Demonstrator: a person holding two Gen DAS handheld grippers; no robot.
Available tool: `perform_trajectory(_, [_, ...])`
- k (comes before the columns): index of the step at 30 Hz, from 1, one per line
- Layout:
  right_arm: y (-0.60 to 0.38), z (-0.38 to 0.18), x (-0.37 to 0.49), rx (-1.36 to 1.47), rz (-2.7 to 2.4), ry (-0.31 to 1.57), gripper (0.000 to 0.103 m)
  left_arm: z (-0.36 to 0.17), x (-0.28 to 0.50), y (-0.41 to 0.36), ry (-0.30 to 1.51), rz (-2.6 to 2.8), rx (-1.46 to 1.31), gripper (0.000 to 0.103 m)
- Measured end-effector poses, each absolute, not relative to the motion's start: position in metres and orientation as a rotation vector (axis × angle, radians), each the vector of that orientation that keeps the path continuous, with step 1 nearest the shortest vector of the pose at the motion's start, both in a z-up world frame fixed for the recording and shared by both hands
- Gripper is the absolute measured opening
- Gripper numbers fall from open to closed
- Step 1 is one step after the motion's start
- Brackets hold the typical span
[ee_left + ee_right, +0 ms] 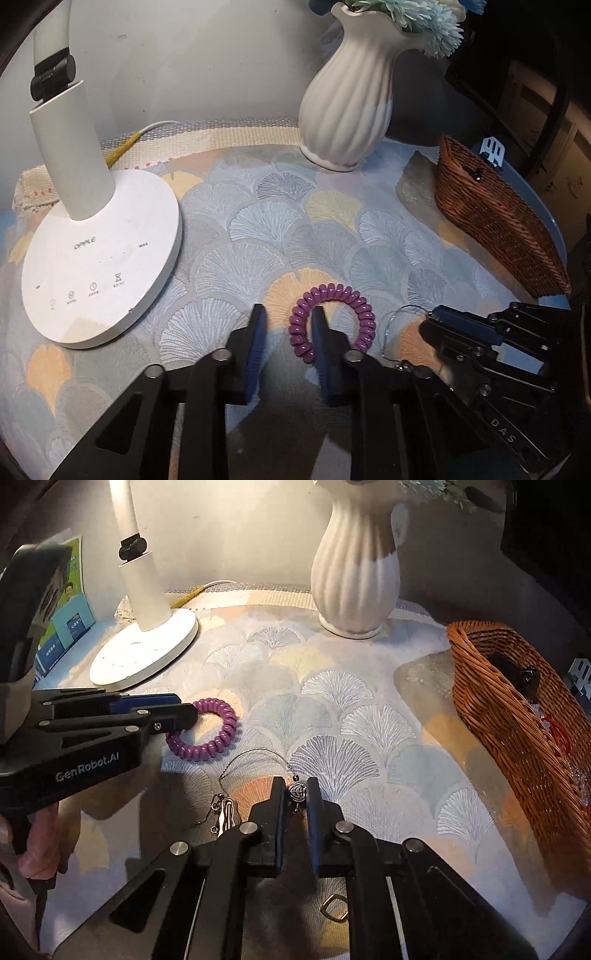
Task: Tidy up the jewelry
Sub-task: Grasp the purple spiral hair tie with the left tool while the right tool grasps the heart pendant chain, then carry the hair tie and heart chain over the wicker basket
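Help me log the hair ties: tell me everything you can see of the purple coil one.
The purple coil hair tie is a glossy, plastic-looking spiral loop, lying flat on the patterned cloth between the lamp base and the wicker basket. One finger of the left gripper reaches inside the loop, the other stands outside it, jaws open. A thin wire necklace lies just beside it.

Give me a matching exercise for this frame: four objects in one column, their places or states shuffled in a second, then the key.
Objects
1. purple coiled plastic bracelet
2. silver openwork bead on the thin wire necklace
3. brown woven wicker basket
4. white ribbed ceramic vase

Places or states
A. at the right edge of the table
B. between the right gripper's fingers
C. at the back, holding flowers
D. one left gripper finger inside its loop

Pairs: 1-D, 2-B, 3-A, 4-C
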State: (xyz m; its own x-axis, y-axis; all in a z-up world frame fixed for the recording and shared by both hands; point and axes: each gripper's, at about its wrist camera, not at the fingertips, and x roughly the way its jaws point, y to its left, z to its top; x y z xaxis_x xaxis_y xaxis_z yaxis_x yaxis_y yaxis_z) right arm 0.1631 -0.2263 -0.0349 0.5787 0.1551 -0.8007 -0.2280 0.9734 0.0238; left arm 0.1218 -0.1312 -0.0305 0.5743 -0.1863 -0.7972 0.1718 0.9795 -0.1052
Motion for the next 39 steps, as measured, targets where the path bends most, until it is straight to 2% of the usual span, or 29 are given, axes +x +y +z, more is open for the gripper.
perform_trajectory(1, [-0.229,-0.031,0.160,-0.069,0.234,0.905,0.013,-0.030,0.122,-0.130,0.938,-0.217,-0.026,0.009])
perform_trajectory(9, [-0.270,-0.004,0.148,0.198,0.344,0.771,0.013,-0.013,0.115,-0.101,0.868,-0.387,-0.289,0.009])
perform_trajectory(16, [-0.291,0.020,0.131,0.389,0.549,0.632,0.013,-0.009,0.115,-0.088,0.837,-0.428,-0.402,0.009])
perform_trajectory(27, [-0.310,0.027,0.129,0.469,0.561,0.599,0.013,-0.006,0.110,-0.097,0.825,-0.430,-0.360,0.009])
perform_trajectory(32, [-0.343,0.052,0.112,0.487,0.536,0.554,0.013,0.004,0.107,-0.118,0.819,-0.426,-0.282,0.009])
perform_trajectory(39, [-0.413,0.094,0.083,0.434,0.397,0.481,0.014,0.054,0.096,-0.169,0.769,-0.512,-0.173,0.009])
